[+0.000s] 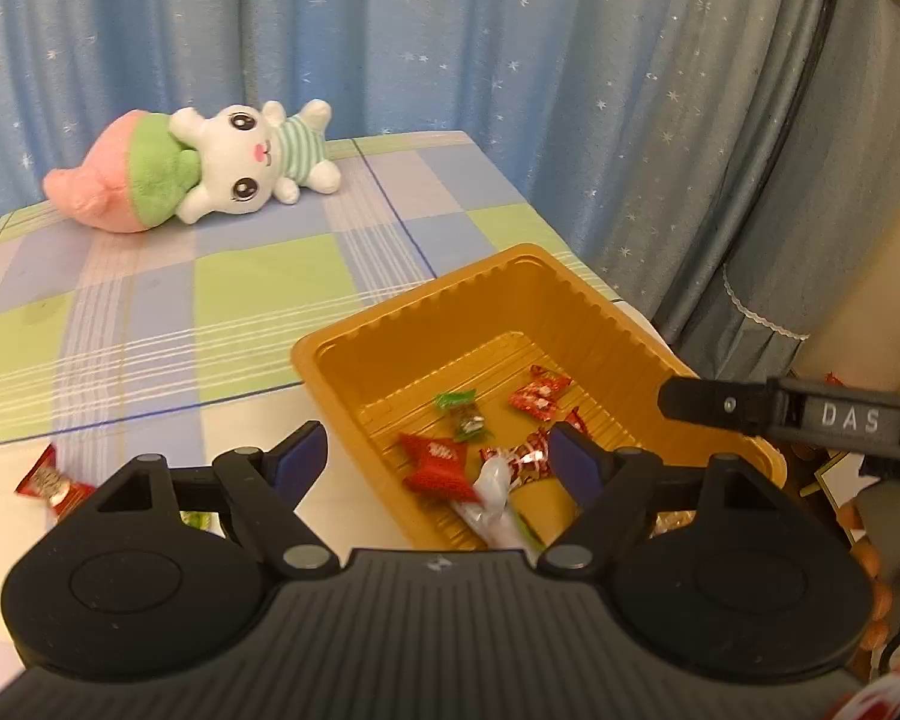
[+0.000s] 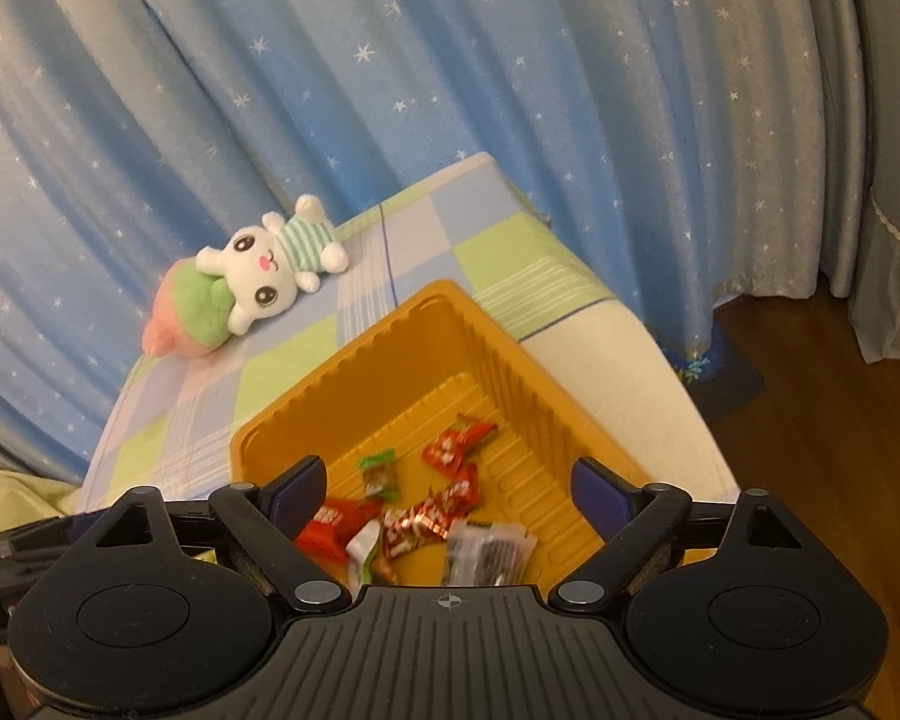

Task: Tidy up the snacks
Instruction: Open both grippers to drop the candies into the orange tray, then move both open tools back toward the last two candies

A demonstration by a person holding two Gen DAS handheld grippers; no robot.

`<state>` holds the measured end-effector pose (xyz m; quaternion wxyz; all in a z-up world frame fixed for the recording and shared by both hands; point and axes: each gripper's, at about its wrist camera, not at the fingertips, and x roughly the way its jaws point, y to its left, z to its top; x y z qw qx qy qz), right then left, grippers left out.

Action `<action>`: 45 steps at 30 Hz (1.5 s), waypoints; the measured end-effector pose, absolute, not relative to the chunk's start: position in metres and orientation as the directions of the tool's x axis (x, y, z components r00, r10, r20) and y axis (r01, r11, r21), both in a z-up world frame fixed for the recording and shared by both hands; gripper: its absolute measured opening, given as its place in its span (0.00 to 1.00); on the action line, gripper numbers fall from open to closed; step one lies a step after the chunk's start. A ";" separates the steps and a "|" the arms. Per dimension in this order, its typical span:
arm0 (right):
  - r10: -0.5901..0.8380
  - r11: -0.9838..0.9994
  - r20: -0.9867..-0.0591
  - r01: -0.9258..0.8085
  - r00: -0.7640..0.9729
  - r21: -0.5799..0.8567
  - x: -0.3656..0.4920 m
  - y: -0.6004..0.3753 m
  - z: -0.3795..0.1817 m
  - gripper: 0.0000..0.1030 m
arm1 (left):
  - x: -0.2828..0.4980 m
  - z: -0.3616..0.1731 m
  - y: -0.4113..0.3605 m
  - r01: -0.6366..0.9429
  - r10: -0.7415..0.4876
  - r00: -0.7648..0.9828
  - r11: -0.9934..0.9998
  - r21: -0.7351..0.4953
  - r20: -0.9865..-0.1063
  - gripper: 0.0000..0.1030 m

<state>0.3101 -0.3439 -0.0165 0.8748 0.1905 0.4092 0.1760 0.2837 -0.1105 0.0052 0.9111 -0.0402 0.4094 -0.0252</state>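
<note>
A golden plastic tray [image 1: 510, 276] stands near the table's right edge and holds several wrapped snacks: red packets [image 1: 438, 465], a green candy [image 1: 459, 411] and a clear-white packet [image 1: 492, 501]. My left gripper [image 1: 435, 441] hangs open over the tray's near left corner with nothing between its fingers. One red candy [image 1: 51, 483] lies on the table left of the tray. In the right wrist view my right gripper [image 2: 448, 471] is open above the tray [image 2: 390, 330], over the red packets [image 2: 450, 450] and a white packet [image 2: 486, 552], and grips nothing. One of its fingers [image 1: 708, 405] reaches over the tray's right rim.
A pink, green and white plush rabbit [image 1: 210, 171] lies at the back of the checked tablecloth [image 1: 150, 312]. Blue star curtains [image 1: 450, 30] hang behind the table. Right of the table's edge is a wooden floor [image 2: 840, 420]. A hand [image 1: 870, 558] shows at the right.
</note>
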 end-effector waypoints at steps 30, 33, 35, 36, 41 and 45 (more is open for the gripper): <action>0.560 0.826 -0.691 -0.373 0.457 0.423 0.199 -0.222 -0.012 0.87 | 0.153 -0.005 0.030 -0.156 -0.021 0.610 0.977 -0.146 -0.792 0.79; 0.568 0.818 -0.695 -0.394 0.441 0.419 0.194 -0.204 -0.014 0.87 | 0.144 -0.008 0.043 -0.168 -0.014 0.607 0.975 -0.145 -0.794 0.79; 0.572 0.813 -0.696 -0.408 0.433 0.415 0.192 -0.191 -0.015 0.87 | 0.140 -0.009 0.054 -0.176 -0.012 0.608 0.973 -0.149 -0.794 0.79; 0.574 0.811 -0.697 -0.415 0.430 0.412 0.191 -0.186 -0.015 0.87 | 0.138 -0.009 0.058 -0.180 -0.010 0.609 0.972 -0.151 -0.793 0.79; 0.579 0.803 -0.699 -0.442 0.420 0.400 0.186 -0.157 -0.014 0.87 | 0.127 -0.012 0.083 -0.203 -0.002 0.611 0.966 -0.159 -0.792 0.79; 0.574 0.805 -0.700 -0.450 0.425 0.386 0.184 -0.137 -0.016 0.87 | 0.119 -0.013 0.101 -0.215 0.011 0.611 0.965 -0.152 -0.792 0.79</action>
